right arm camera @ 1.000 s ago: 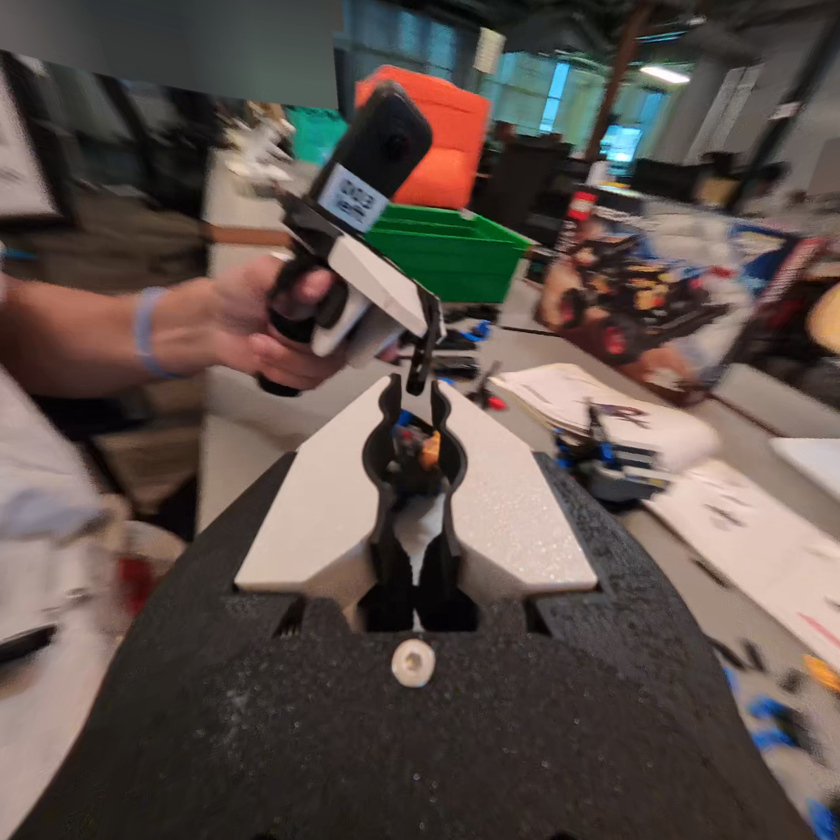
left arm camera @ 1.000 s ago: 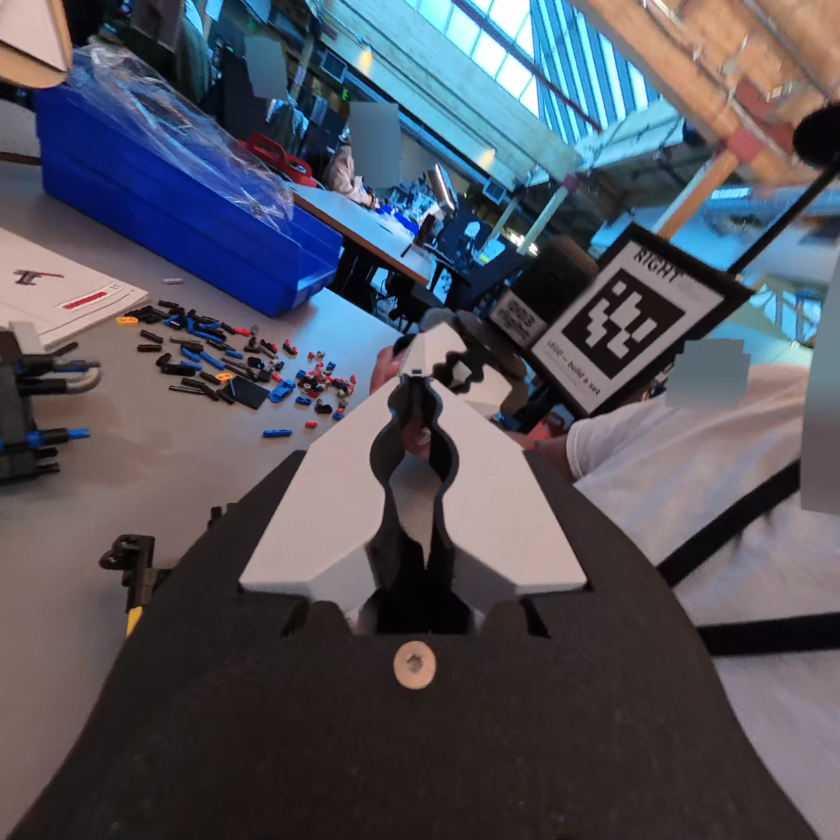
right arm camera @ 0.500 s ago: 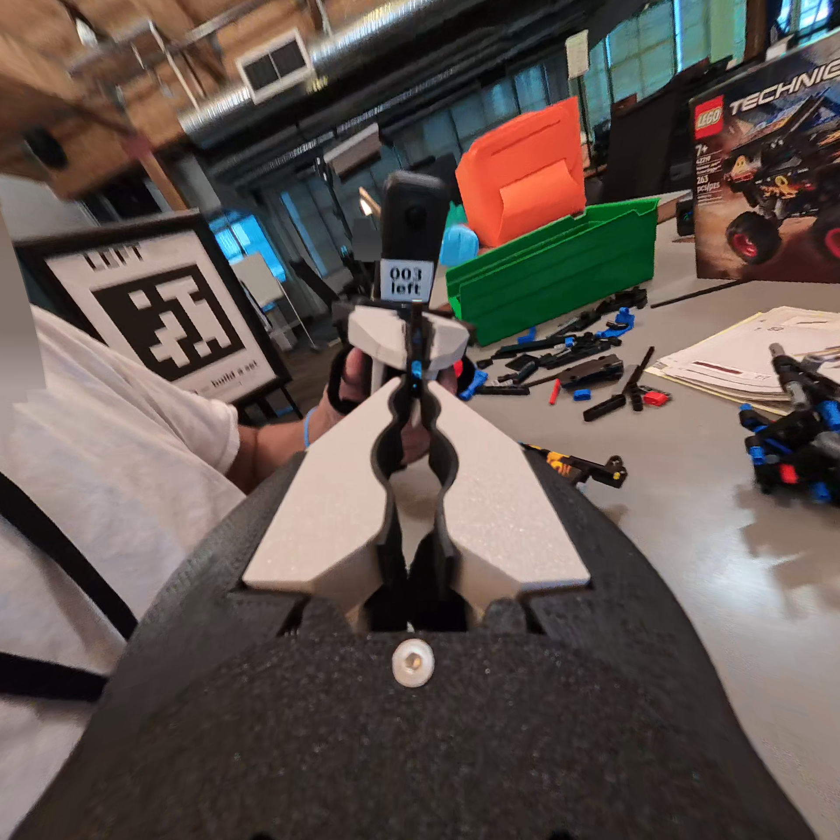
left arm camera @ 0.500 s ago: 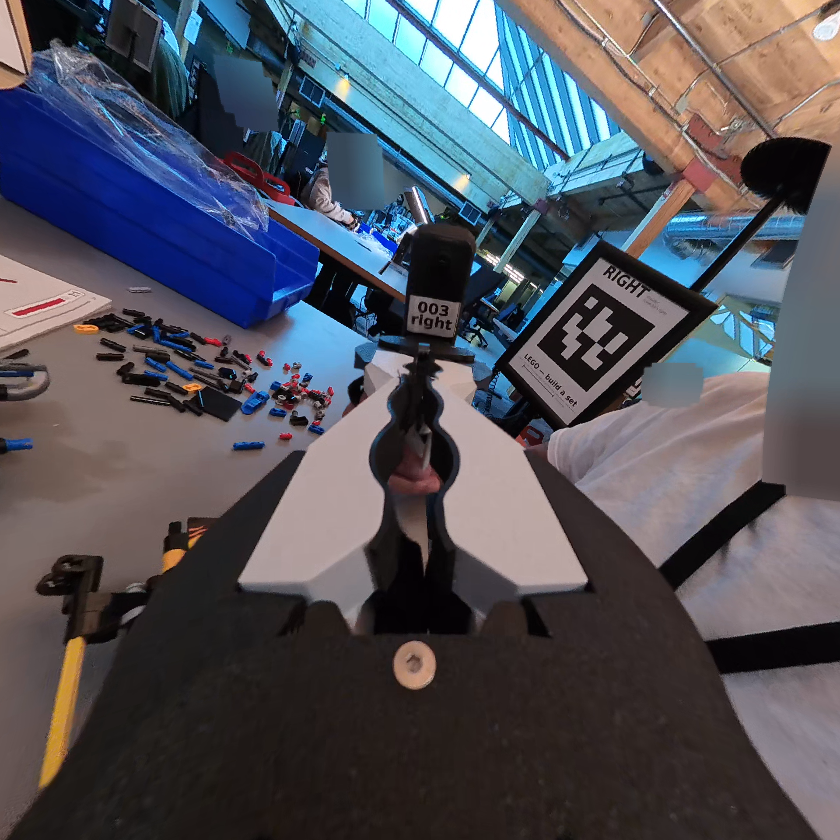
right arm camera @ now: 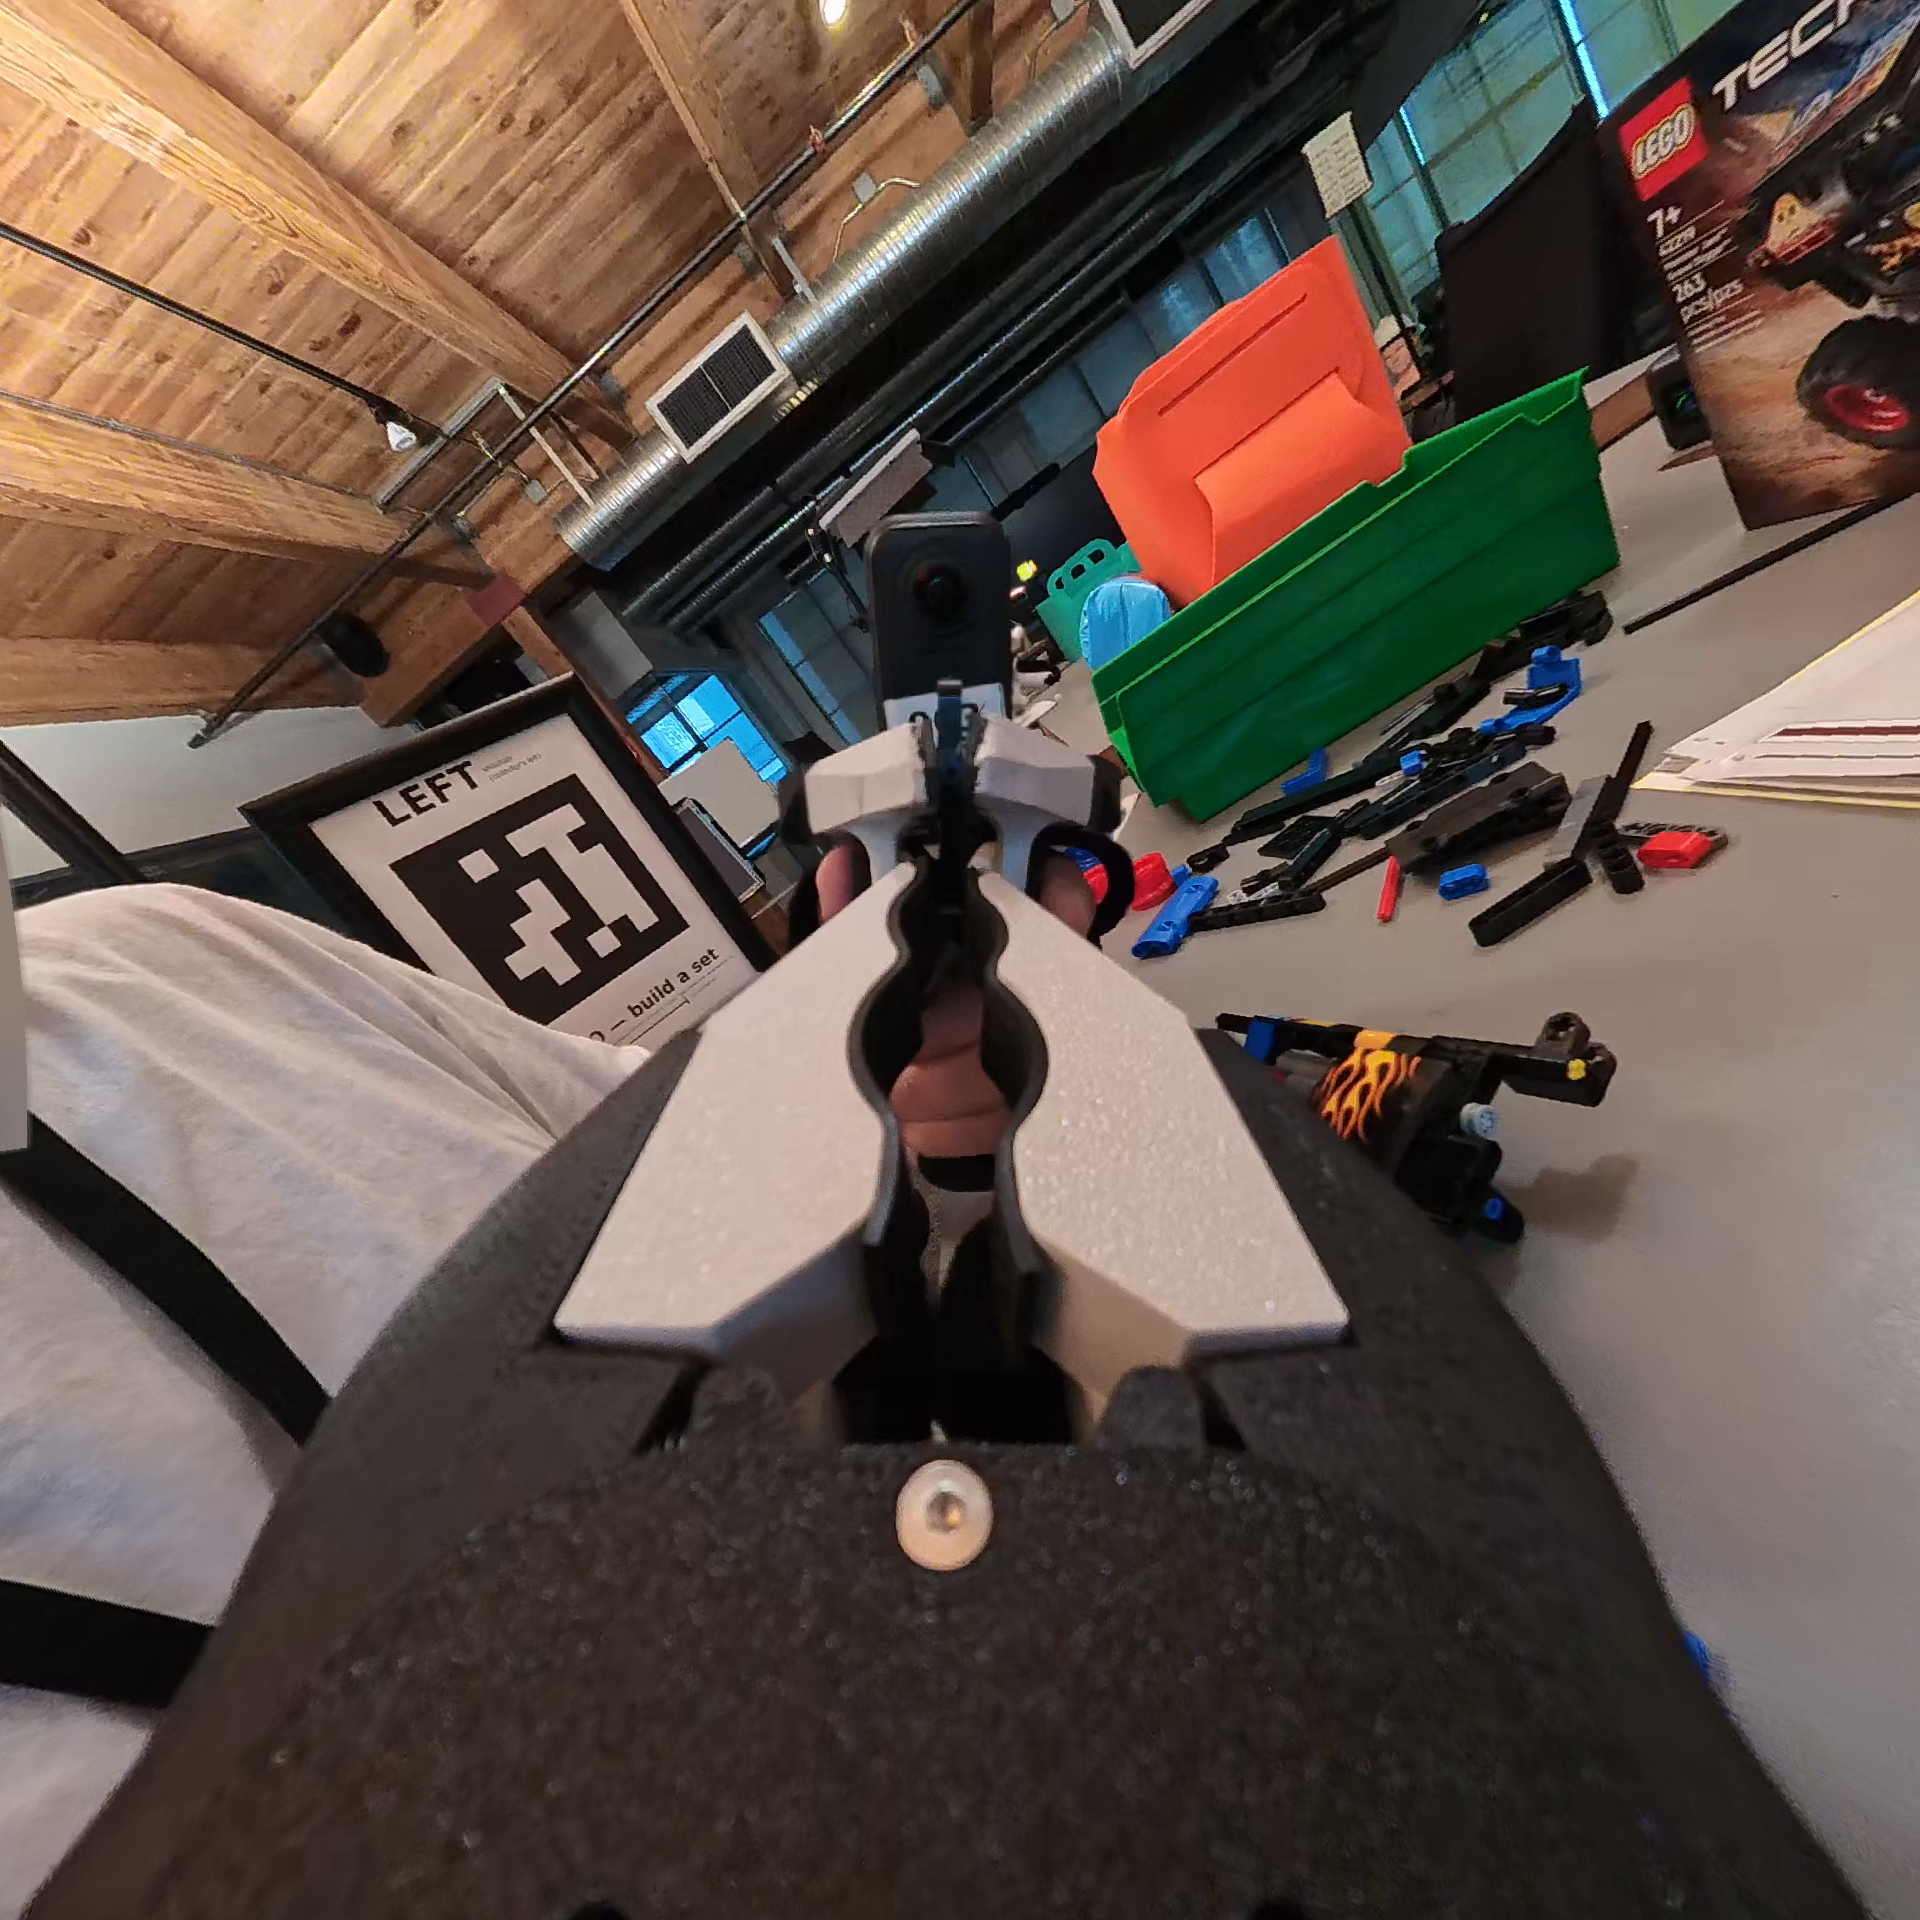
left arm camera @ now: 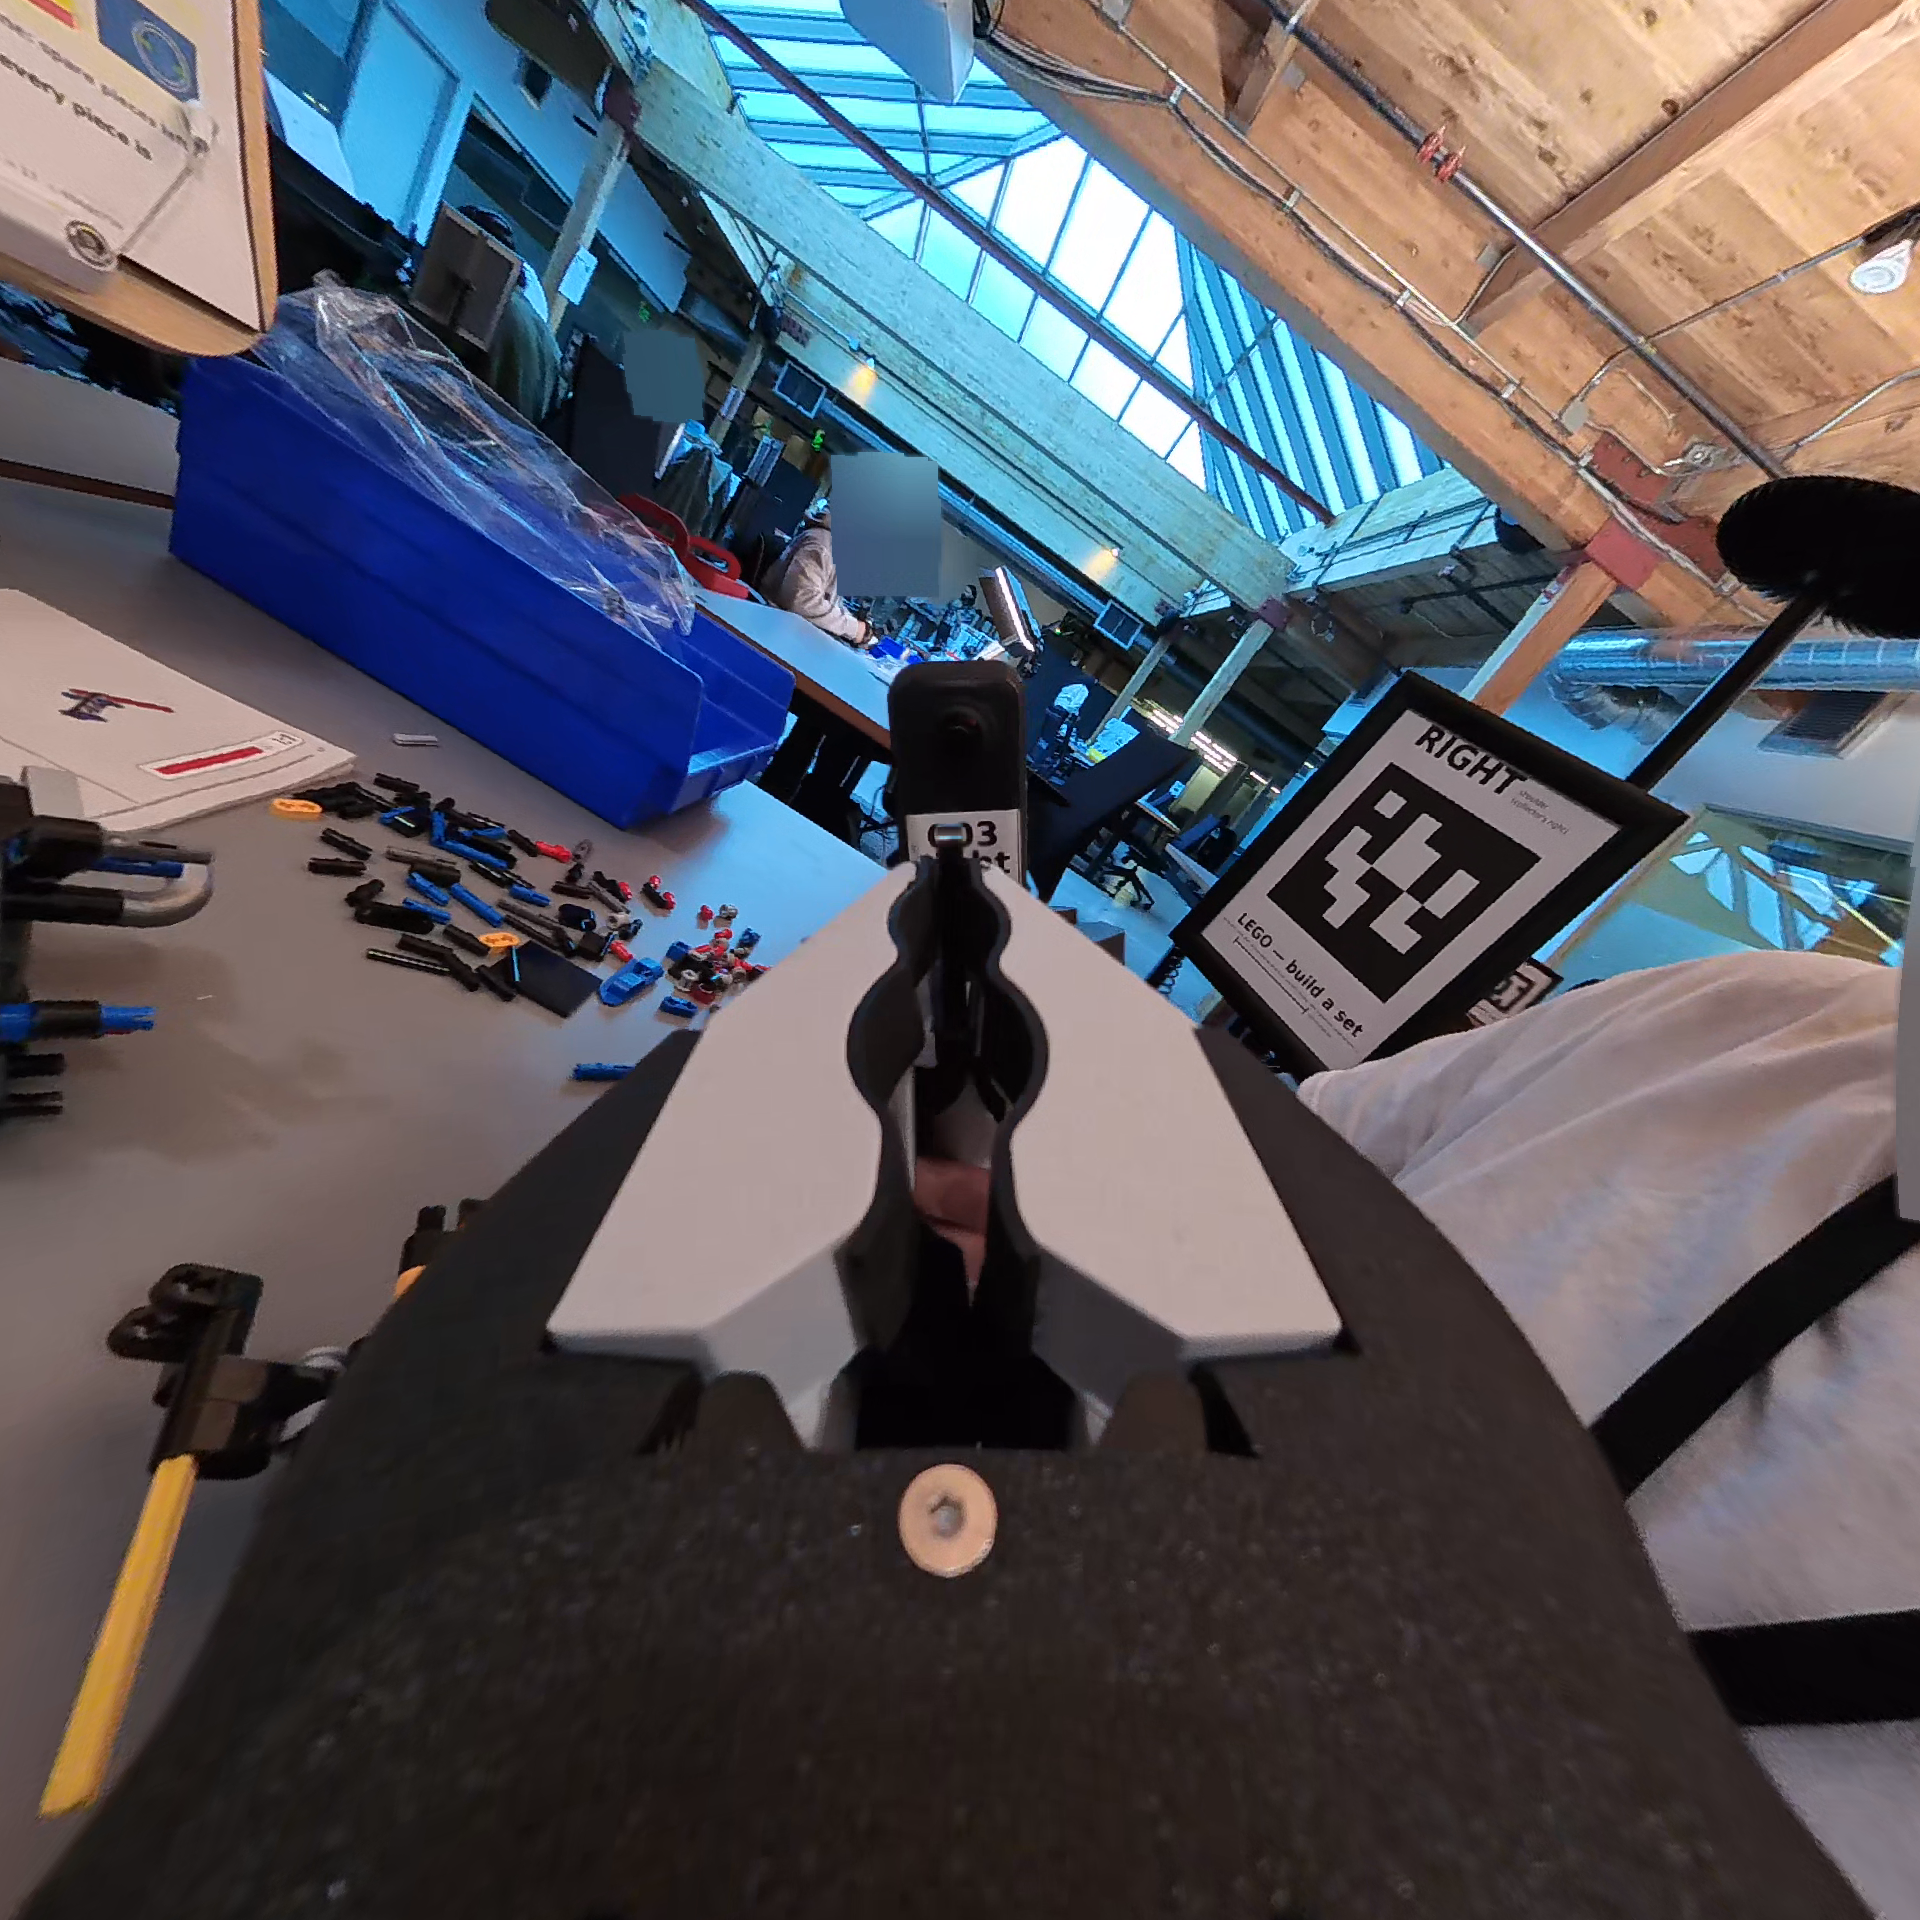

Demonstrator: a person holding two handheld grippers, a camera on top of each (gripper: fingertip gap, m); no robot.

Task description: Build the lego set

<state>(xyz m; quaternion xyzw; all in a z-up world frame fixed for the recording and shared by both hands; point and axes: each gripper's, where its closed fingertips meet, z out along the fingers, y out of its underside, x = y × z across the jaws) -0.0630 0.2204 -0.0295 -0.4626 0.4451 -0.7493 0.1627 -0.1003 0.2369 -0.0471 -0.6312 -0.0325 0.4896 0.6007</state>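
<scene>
My left gripper (left arm camera: 945, 871) and right gripper (right arm camera: 948, 883) are raised and meet tip to tip in front of the person's white shirt (right arm camera: 260, 1091). Both are shut on one thin black lego piece with a blue pin (right arm camera: 949, 727), which stands upright between the fingertips. Its small end (left arm camera: 943, 833) pokes above my left fingertips. A partly built black model with a flame sticker (right arm camera: 1392, 1091) lies on the grey table (left arm camera: 260, 1091) beside the grippers; its black and yellow end (left arm camera: 197, 1361) shows in the left wrist view.
Loose black, blue and red parts (left arm camera: 499, 914) (right arm camera: 1455, 831) are scattered on the table. A black and blue assembly (left arm camera: 42, 914), booklets (left arm camera: 156, 727), a blue bin (left arm camera: 468, 613), a green bin (right arm camera: 1351, 623), the set's box (right arm camera: 1787, 260) and two framed marker boards (left arm camera: 1403, 894) (right arm camera: 530, 883) stand around. Both grippers' tips are close together, under 4 cm apart.
Both grippers have swung round to face each other head on and closed the gap. They have tilted upward, so more ceiling shows. The black piece now sits between both sets of fingertips.
</scene>
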